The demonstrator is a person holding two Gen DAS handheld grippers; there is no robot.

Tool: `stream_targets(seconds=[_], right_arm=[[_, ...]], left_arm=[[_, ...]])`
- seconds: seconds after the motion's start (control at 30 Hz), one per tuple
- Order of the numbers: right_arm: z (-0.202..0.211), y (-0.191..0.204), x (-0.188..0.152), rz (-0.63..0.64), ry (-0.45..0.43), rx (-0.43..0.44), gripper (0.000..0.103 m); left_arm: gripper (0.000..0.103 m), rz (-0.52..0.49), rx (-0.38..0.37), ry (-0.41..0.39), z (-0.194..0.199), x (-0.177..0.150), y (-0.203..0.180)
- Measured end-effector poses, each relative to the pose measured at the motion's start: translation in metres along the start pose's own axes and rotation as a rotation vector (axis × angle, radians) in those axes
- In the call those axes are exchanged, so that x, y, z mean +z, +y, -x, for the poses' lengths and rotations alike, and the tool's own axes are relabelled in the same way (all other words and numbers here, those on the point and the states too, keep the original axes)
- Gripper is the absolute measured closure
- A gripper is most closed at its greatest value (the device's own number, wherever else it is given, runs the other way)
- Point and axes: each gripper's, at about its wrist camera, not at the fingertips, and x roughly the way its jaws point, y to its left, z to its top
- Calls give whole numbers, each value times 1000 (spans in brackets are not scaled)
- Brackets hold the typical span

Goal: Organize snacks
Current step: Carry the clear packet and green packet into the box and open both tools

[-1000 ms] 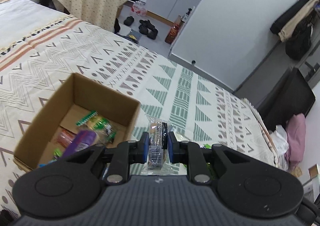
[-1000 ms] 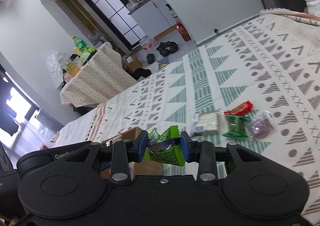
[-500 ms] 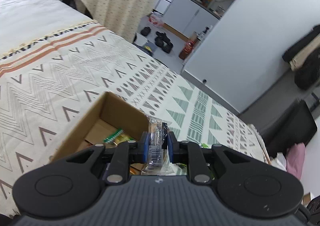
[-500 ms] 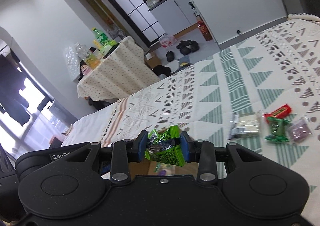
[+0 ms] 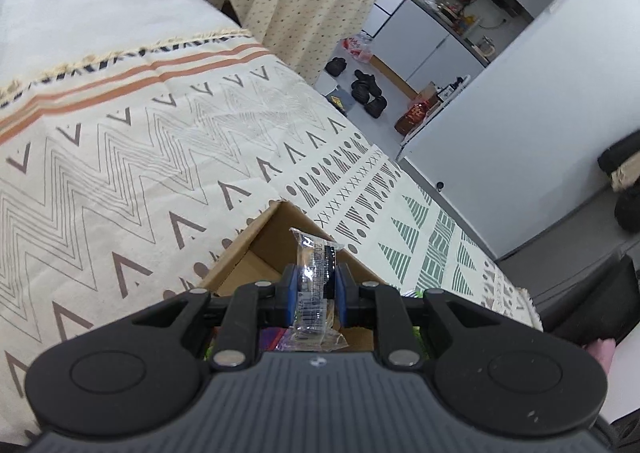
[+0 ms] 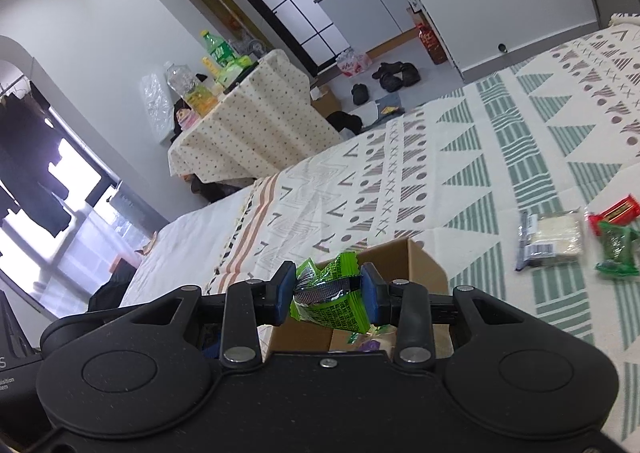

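Note:
My left gripper [image 5: 314,295] is shut on a clear-wrapped dark snack [image 5: 314,273] and holds it over the open cardboard box [image 5: 256,249] on the bed. My right gripper [image 6: 328,295] is shut on a green snack packet [image 6: 332,301] and holds it over the same box [image 6: 420,265]. Snack wrappers show inside the box under both grippers. Loose snacks lie on the bedspread to the right: a pale cracker pack [image 6: 550,239], a red packet [image 6: 616,211] and a green packet [image 6: 616,249].
The patterned bedspread [image 5: 140,157] stretches to the left and far side of the box. Beyond the bed stand a cloth-covered table [image 6: 248,125] with bottles, shoes on the floor [image 5: 366,87], and a white wall [image 5: 520,133].
Both grippers have moved left over the box with their snacks still held. The box has slid under the grippers in both views. The loose snacks have shifted to the right edge.

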Motion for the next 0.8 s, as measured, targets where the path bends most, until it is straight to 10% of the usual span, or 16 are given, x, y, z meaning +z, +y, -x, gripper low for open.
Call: stream_targets(seconds=[0.33,0.8], right_arm=[[-20,3,-2,-20,25,-11,68],[-17,-2,-3,-49,43,-16,49]], left_arm=[[71,76,43,16,-9,2,13],[27,69,115,6,-6,1,14]])
